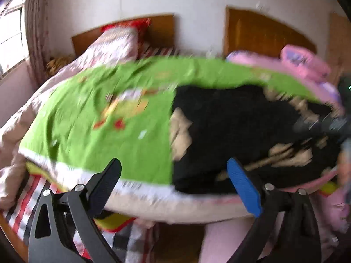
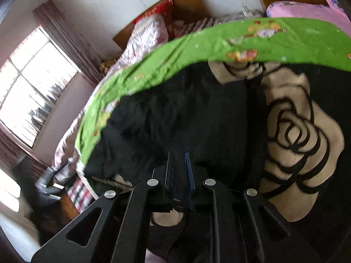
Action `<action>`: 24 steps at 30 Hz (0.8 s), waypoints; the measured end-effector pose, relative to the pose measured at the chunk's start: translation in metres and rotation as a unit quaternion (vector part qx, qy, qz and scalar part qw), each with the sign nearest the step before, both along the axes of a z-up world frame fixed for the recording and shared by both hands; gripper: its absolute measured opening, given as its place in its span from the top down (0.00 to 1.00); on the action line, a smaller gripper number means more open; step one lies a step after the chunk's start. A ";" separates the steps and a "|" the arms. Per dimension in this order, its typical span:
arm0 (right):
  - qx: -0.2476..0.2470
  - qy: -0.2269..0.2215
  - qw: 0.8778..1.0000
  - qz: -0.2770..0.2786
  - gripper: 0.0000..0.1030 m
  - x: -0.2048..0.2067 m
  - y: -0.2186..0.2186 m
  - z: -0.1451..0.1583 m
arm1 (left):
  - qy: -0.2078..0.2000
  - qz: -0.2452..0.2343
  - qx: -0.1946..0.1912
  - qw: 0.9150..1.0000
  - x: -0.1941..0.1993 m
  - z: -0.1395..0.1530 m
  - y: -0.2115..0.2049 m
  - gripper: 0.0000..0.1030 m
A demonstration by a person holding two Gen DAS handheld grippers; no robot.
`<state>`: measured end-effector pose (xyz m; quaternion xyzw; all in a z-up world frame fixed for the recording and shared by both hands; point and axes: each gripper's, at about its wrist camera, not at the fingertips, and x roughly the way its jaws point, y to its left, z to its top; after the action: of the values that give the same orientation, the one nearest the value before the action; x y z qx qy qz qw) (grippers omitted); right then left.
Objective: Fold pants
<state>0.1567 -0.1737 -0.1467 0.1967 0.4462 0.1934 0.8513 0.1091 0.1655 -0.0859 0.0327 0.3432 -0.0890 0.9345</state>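
Observation:
Black pants with large beige rose prints [image 1: 237,131] lie bunched on the green bedspread [image 1: 109,120], right of centre in the left wrist view. My left gripper [image 1: 173,171] is open and empty, above the near bed edge, with the pants just beyond its blue finger [image 1: 243,186]. In the right wrist view the pants [image 2: 197,109] fill the middle, a big rose print at right. My right gripper [image 2: 178,160] is shut on the black pants fabric, which runs between its fingers.
The green bedspread [image 2: 219,41] covers a bed with wooden headboards [image 1: 263,32]. A pink floral quilt [image 1: 105,50] is heaped at the back left, pink bedding [image 1: 307,63] at back right. A window with curtains [image 2: 33,83] is at left. A striped sheet [image 1: 28,197] hangs at the near edge.

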 end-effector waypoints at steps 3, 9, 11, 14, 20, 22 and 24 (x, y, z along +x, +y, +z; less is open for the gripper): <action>0.003 -0.002 1.000 -0.002 0.83 -0.006 -0.001 -0.008 | -0.017 -0.033 0.001 0.999 0.013 0.010 -0.023 0.03; -0.002 -0.013 1.000 0.005 0.72 -0.019 -0.005 -0.006 | 0.077 -0.017 0.065 0.995 0.057 -0.046 -0.041 0.01; 0.011 -0.014 1.000 0.005 0.72 -0.019 -0.011 -0.009 | 0.090 -0.015 0.005 0.996 0.054 -0.051 -0.021 0.01; 0.006 -0.017 1.000 0.009 0.72 -0.020 -0.011 -0.008 | 0.098 -0.010 0.018 0.995 0.048 -0.049 -0.012 0.01; -0.061 -0.037 0.997 0.014 0.28 0.003 0.009 0.032 | 0.044 -0.003 0.007 0.999 0.044 -0.007 -0.018 0.02; -0.071 -0.063 0.994 0.061 0.28 0.025 0.038 0.050 | 0.023 -0.021 0.004 1.000 0.046 -0.001 -0.031 0.02; -0.091 -0.072 0.986 0.122 0.28 0.052 0.074 0.053 | 0.022 -0.033 0.009 0.999 0.047 -0.009 -0.044 0.02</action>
<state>0.2088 -0.1002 -0.0937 0.0483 0.4199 0.2681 0.8657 0.1564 0.1214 -0.0947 0.0505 0.3628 -0.1177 0.9230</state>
